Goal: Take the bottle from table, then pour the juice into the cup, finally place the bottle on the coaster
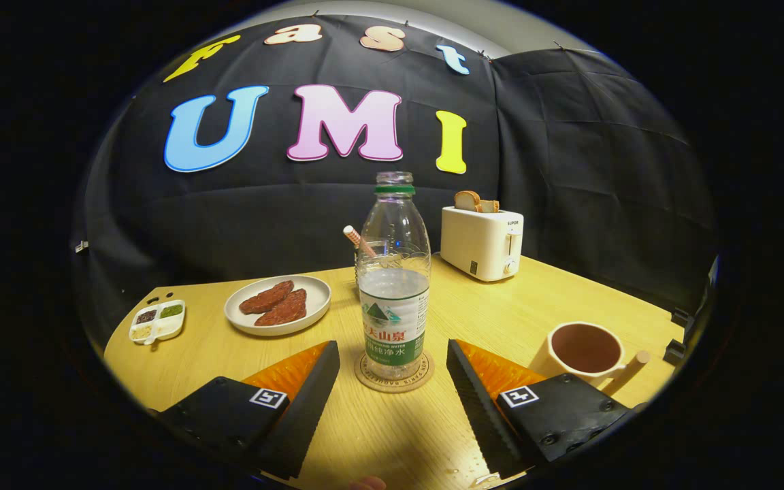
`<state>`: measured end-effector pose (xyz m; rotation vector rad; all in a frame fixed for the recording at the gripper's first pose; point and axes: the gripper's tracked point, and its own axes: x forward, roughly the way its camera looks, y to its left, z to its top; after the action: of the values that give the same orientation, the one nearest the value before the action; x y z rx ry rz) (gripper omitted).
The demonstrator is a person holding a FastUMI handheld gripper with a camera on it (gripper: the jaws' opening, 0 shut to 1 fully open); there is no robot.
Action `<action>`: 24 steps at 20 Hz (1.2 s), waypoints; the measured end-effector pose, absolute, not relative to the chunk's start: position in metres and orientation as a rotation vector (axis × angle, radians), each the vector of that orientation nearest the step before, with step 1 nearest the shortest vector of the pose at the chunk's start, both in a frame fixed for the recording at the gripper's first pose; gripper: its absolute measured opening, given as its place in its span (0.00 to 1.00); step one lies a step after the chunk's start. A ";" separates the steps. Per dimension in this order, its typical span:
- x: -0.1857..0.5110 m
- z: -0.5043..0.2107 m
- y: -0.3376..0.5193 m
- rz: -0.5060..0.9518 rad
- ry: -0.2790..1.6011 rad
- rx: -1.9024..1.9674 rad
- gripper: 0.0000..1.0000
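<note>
A clear plastic bottle point(394, 286) with no cap and a green-and-white label stands upright on a round cork coaster point(394, 374). It holds clear liquid up to about the middle. My gripper point(392, 357) is open, one finger on each side of the bottle's base, neither finger touching it. A cream cup point(586, 350) with a wooden handle stands to the right, just beyond the right finger; I cannot tell what is in it.
A white plate point(278, 305) with brown meat slices lies beyond the left finger. A small divided dish point(158, 321) sits at the table's left edge. A cream toaster point(481, 241) with bread stands at the back right. A glass with a striped straw point(359, 241) hides behind the bottle.
</note>
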<state>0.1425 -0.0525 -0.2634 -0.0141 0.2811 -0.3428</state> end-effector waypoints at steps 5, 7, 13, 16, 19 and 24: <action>0.110 -0.224 -0.041 -0.262 0.248 -0.029 0.97; 0.100 -0.205 -0.033 -0.212 0.231 -0.040 0.97; 0.071 -0.146 -0.020 -0.105 0.174 -0.026 0.97; 0.059 -0.123 -0.017 -0.052 0.160 0.014 0.97; 0.044 -0.107 -0.023 -0.017 0.159 0.011 0.97; 0.031 -0.090 -0.033 0.019 0.162 0.033 0.97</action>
<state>0.0311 -0.0327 -0.0900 0.0332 0.1618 0.0195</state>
